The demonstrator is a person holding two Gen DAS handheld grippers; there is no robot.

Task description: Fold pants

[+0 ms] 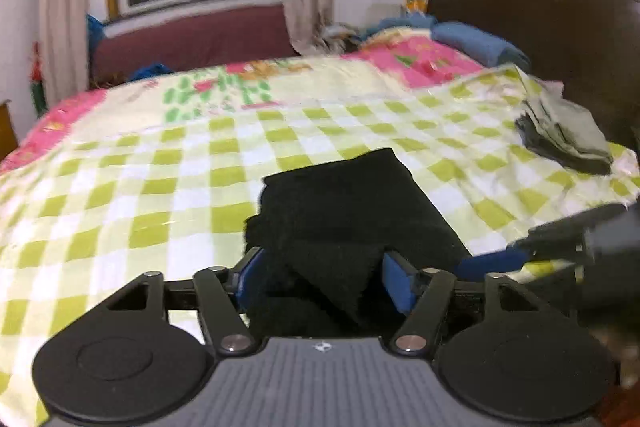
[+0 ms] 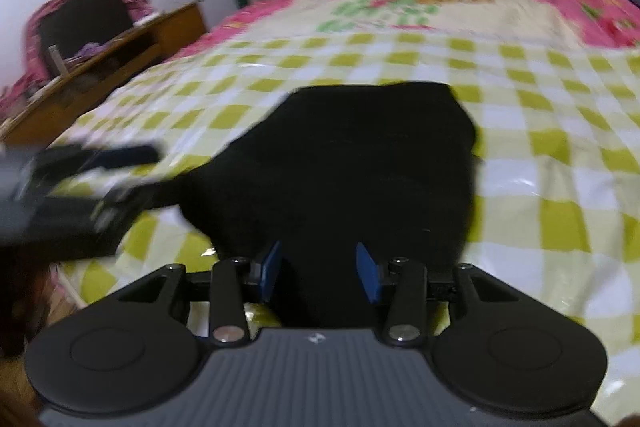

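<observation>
Left gripper (image 1: 324, 279): jaws spread wide, a fold of the black pants (image 1: 344, 211) lying between the blue pads, no visible pinch. Pants lie folded in a dark bundle on the green-checked bedspread (image 1: 160, 195), near the bed's front edge. Right gripper (image 2: 322, 271): jaws parted, pants cloth between the pads; cannot tell whether they press it. Grey folded clothes (image 1: 568, 135) lie well apart, by the headboard (image 1: 532, 19).
</observation>
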